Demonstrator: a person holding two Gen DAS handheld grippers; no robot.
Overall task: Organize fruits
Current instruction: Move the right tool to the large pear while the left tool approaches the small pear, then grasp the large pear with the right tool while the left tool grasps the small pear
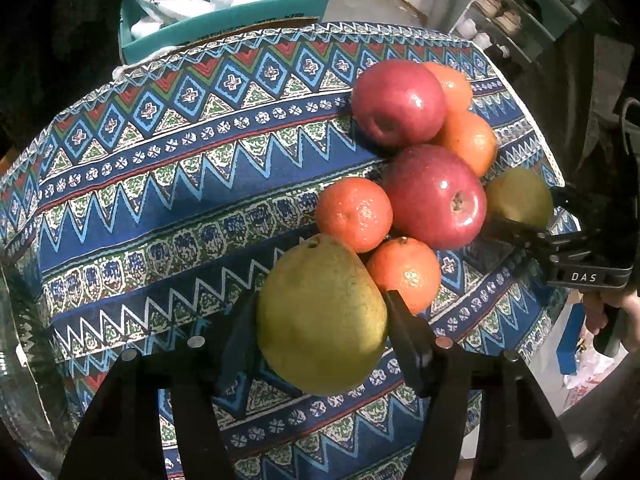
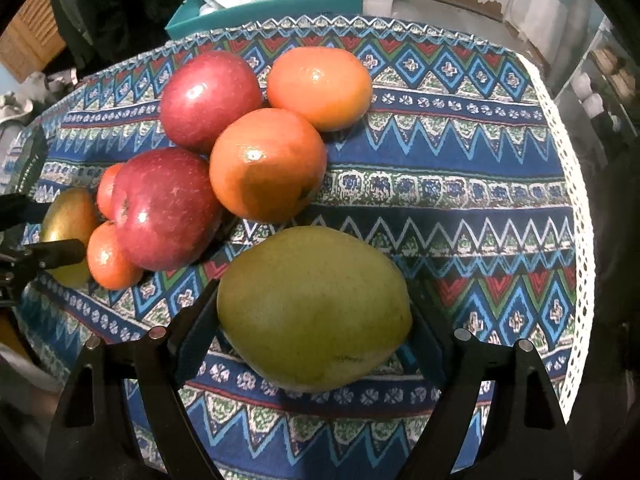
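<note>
Patterned blue cloth covers the counter [image 1: 180,184] you are working over, and all the fruit sits on it in one loose cluster.

Nearest to you on the left side, your left gripper [image 1: 320,312] has its fingers on either flank of a green pear [image 1: 320,316], apparently pressing it. Whether the pear is lifted or resting on the cloth, you cannot tell from this angle. Your right gripper [image 2: 316,312] does the same with a second green pear [image 2: 316,308], fingers closed in against both sides.

Just past the left pear lie two small oranges [image 1: 354,214], touching each other and a red apple [image 1: 434,196]. Behind that apple sits a second red apple [image 1: 398,102], with two larger orange fruits [image 2: 268,164] packed against the pair. The fruits are mixed, not sorted by kind.

At the far edge of the counter stands a teal box [image 1: 224,20] stuffed with cloth and plastic, and a shelf unit [image 1: 516,8] shows off to the right.

By my reading, the organizing has barely started: both pears are in your grip at opposite ends of the pile, while apples and oranges sit jumbled. No bowl or tray is in view, so grouping will probably happen on the cloth itself. Pears together first, then the rest.
</note>
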